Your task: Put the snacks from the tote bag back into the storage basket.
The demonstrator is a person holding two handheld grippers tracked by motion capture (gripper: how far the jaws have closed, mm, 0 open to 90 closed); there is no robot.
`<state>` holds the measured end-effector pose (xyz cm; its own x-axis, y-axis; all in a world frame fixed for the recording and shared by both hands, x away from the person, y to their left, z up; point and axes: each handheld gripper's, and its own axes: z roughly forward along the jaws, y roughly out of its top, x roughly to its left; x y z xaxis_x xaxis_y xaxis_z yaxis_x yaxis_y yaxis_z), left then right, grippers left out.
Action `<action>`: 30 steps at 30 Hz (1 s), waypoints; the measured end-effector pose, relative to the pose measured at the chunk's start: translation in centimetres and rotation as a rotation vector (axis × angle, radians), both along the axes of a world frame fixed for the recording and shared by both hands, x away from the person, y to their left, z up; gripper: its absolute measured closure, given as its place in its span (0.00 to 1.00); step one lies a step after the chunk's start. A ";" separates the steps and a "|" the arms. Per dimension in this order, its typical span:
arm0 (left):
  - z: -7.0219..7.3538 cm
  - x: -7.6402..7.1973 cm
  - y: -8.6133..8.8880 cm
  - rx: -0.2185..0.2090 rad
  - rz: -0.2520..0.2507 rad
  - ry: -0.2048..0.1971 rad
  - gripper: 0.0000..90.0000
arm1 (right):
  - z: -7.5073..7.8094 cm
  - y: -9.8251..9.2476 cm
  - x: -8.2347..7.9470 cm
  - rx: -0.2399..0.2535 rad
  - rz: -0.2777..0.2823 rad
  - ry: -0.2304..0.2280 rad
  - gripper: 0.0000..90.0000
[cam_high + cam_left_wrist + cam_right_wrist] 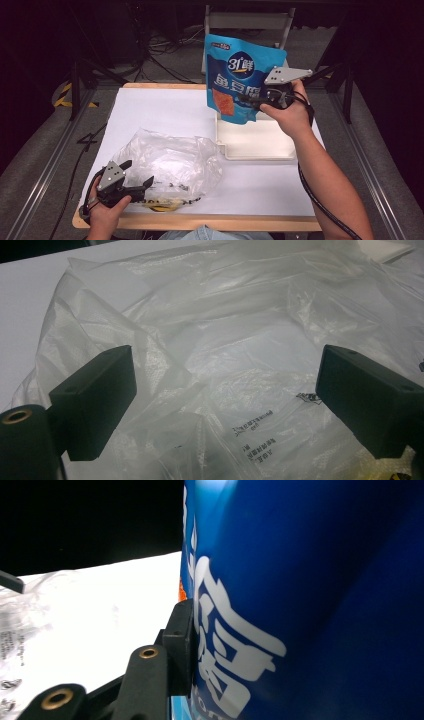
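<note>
Now the right gripper [256,101] pinches the blue pouch [240,75], probably light and slippery, above the worktop's [150,107] far edge, while the left gripper [140,186], spread, faces the soft bag [170,162] near the front-left corner.

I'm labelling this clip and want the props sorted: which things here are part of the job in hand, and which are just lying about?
In play:
- blue snack pouch, held up off the table, right gripper shut on it
- clear plastic bag, lying crumpled, left gripper open at its near edge

Lying about:
- white tray on the table
- white chair beyond the table
- floor cables
</note>
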<state>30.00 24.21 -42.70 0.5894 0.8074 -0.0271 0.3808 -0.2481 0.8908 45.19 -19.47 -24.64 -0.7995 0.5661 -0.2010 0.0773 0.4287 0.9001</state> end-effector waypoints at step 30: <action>0.0 0.0 0.0 -0.002 0.003 0.001 0.11 | -7.7 -3.6 4.0 -0.027 -0.110 0.087 0.64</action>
